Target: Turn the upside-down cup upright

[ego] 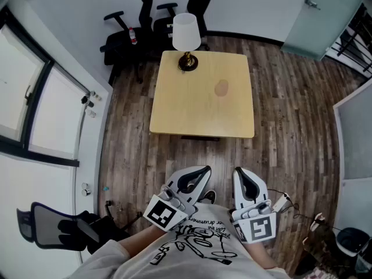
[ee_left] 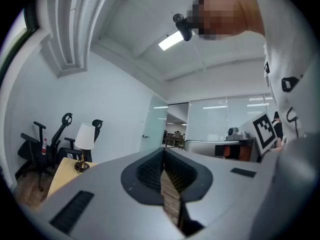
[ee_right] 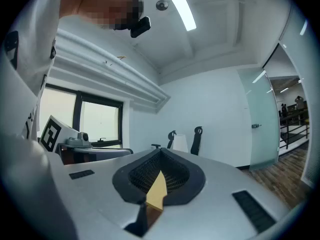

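Note:
A pale, see-through cup (ego: 221, 88) stands on the light wooden table (ego: 174, 115), right of its middle; it is too faint to tell which way up it is. My left gripper (ego: 204, 170) and right gripper (ego: 238, 171) are held side by side close to the person's body, well short of the table's near edge. Both point level towards the table. The left gripper (ee_left: 163, 152) has its jaws together with nothing between them. My right gripper (ee_right: 160, 152) is likewise shut and empty. The cup does not show in either gripper view.
A lamp with a white shade (ego: 186, 32) and brass foot stands at the table's far edge. Black office chairs (ego: 125, 39) crowd the far left corner. Another chair (ego: 52, 228) is at the person's left. A glass door (ego: 325, 16) is at the far right. Wooden floor (ego: 290, 127) surrounds the table.

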`<state>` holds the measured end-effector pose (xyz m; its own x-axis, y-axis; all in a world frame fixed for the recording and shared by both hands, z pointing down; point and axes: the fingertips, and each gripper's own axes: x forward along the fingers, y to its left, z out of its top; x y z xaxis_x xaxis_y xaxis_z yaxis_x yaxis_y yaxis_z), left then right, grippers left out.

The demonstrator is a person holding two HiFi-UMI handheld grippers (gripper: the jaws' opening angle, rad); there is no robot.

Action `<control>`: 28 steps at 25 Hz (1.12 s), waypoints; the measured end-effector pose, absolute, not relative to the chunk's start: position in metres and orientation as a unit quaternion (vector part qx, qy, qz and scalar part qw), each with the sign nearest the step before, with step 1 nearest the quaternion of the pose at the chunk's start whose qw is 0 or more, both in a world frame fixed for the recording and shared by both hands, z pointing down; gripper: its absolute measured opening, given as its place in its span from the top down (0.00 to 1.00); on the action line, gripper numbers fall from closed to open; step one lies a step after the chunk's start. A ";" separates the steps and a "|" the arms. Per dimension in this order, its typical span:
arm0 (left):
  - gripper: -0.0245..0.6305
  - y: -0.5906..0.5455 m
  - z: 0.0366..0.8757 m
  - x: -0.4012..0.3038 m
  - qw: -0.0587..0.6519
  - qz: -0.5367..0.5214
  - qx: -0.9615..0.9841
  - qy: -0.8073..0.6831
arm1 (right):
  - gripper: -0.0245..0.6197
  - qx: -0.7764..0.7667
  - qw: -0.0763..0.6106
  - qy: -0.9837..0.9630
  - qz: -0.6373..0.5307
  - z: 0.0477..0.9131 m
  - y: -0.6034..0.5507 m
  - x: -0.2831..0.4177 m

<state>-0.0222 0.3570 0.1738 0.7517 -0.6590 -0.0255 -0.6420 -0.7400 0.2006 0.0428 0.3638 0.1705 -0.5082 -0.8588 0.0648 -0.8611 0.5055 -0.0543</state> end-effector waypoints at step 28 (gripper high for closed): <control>0.95 0.359 0.187 0.053 0.081 -0.032 0.922 -0.378 | 0.92 0.462 -0.003 -0.886 0.051 0.179 0.369 0.120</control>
<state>0.0525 0.3590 0.1870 0.7119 -0.7023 0.0014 -0.6917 -0.7009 0.1738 0.1196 0.3686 0.1790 -0.5738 -0.8179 0.0422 -0.8174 0.5687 -0.0922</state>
